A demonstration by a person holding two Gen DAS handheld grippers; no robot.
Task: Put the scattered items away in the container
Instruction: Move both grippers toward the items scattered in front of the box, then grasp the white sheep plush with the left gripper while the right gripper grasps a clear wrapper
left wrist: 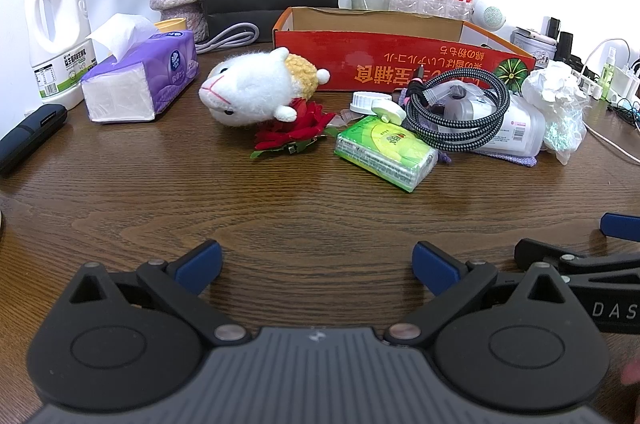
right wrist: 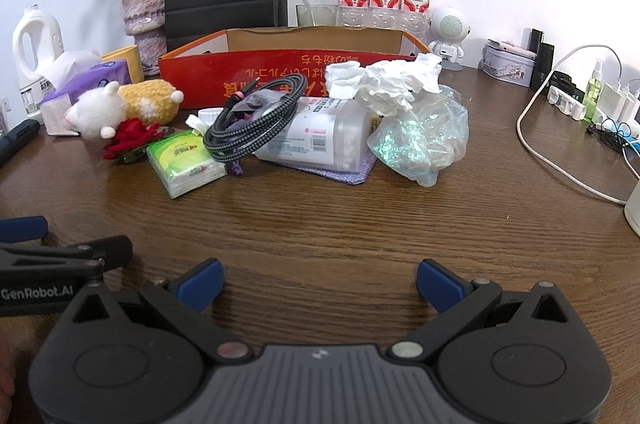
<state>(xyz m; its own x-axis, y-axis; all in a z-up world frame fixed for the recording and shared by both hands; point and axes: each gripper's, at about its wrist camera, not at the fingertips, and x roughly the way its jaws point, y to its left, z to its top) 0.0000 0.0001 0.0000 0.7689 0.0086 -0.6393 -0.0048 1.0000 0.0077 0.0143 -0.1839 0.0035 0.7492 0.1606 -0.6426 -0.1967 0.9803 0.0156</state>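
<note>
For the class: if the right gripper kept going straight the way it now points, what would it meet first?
Probably bare wooden tabletop: the open right gripper points downward at it. Farther along stands the white plastic bottle lying on its side, though depth is unclear.

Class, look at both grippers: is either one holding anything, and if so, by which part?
Nothing is held. The left gripper and right gripper both stand open over bare table, short of the scattered items.
</note>
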